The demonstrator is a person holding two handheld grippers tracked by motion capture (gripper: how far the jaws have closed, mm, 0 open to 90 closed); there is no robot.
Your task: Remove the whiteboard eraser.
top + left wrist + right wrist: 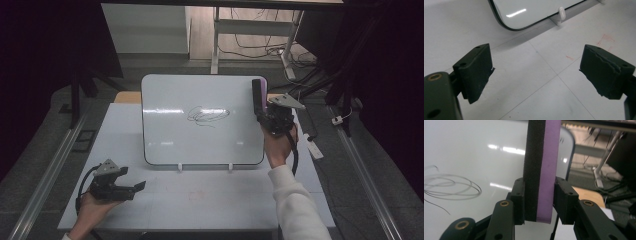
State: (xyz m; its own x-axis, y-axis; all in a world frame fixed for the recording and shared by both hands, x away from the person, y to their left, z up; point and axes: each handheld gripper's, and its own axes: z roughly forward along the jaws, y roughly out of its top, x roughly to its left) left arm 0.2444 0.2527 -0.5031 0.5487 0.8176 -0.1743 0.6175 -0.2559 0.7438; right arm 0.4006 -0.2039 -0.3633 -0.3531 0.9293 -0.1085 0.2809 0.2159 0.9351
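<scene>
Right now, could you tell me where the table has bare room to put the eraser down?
The table is bare in front of the whiteboard, between the left claw and the right sleeve. The strip left of the board is bare too.

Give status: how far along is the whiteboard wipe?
Done: the right hand-held gripper is shut on the eraser, raised at the whiteboard's right edge. In hand: approach. Left: the scribble is intact, no wiping yet. Left hand-held gripper is open on the table.
</scene>
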